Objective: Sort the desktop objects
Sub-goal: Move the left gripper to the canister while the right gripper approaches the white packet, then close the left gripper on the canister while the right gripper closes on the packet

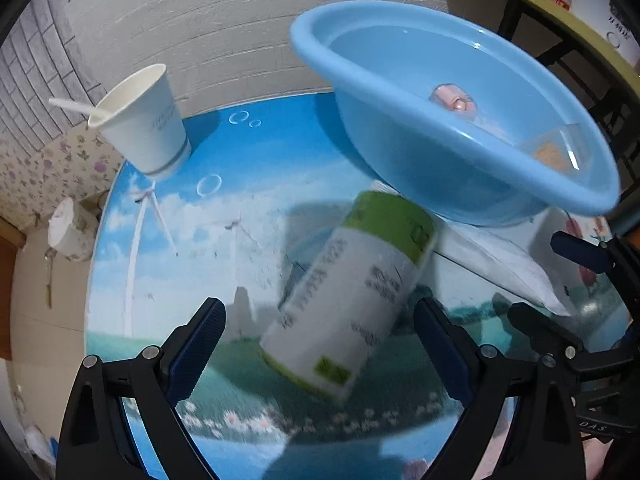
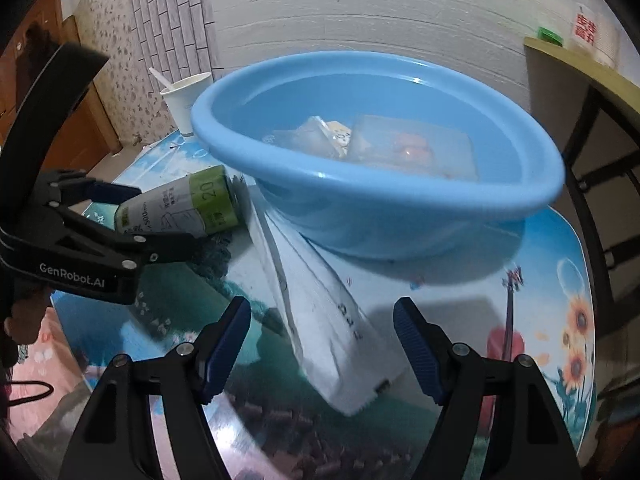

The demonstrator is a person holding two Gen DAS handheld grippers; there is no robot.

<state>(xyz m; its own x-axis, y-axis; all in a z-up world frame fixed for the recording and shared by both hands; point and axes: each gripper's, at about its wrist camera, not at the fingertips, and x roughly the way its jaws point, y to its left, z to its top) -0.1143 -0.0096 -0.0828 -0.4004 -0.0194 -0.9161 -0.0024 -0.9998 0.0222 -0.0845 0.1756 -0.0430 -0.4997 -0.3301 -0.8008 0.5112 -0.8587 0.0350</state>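
Here my left gripper (image 1: 320, 344) is spread wide around the lying roll (image 1: 352, 296), one finger on each side, neither clearly touching it. The roll rests on the table (image 1: 168, 216), just left of the white pack (image 2: 332, 320) and near the blue basin (image 2: 360, 196), which holds a few clear packets (image 2: 416, 148). My right gripper (image 2: 322, 344) is spread too, straddling the pack's near end. A paper cup (image 1: 148, 120) with a spoon (image 1: 74, 106) stands at the far left.

- Worktop (image 2: 552, 288): printed sky-and-meadow cover.
- On it: blue basin (image 2: 360, 200), white flat box (image 2: 324, 320), green-white roll (image 1: 352, 292) on its side, paper cup (image 1: 148, 132).
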